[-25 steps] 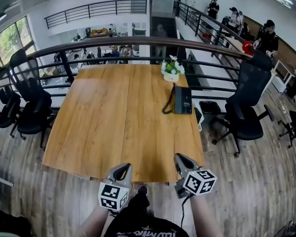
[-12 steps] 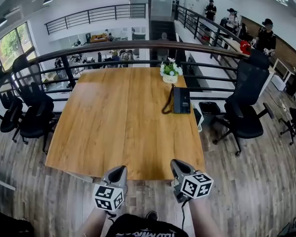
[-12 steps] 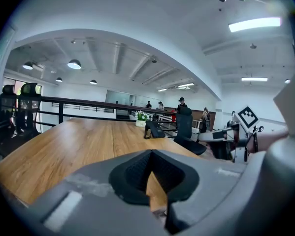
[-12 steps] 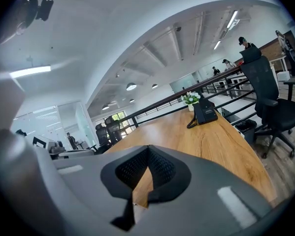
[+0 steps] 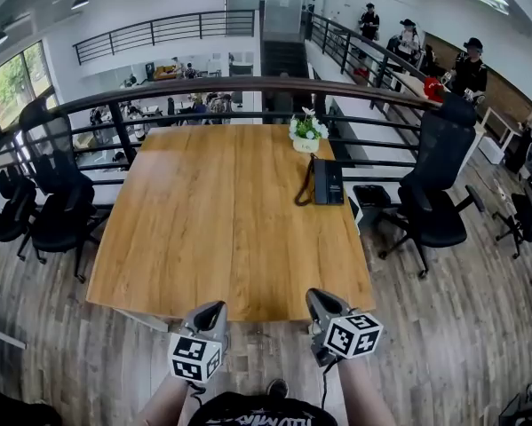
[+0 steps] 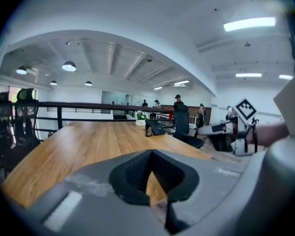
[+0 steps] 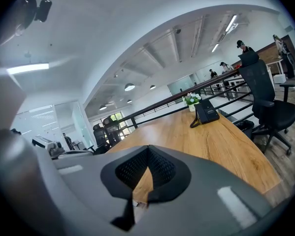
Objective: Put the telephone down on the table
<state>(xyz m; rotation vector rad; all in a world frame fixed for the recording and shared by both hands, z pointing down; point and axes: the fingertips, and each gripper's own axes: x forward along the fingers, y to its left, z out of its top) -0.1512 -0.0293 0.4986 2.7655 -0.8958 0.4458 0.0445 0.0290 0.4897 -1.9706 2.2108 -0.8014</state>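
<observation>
Standing farther back than before: left gripper (image 5: 212,310) and right gripper (image 5: 319,297), earlier overlapping table (image 5: 221,220) edge, hung short of it | both jaws together, empty | telephone (image 5: 328,182) lay far-right on table, beside flower pot (image 5: 306,133) | office chair (image 5: 430,198) alongside

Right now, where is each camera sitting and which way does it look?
Head view: on the person's head, looking steeply down at the table, telephone and flower pot; the person's arms, left gripper and right gripper show.
Left gripper view: on the left gripper, looking along its shut fingers across the table; the right gripper shows at right.
Right gripper view: on the right gripper, looking along its shut fingers towards the telephone.
Shared: all three see the table, telephone and flower pot.
</observation>
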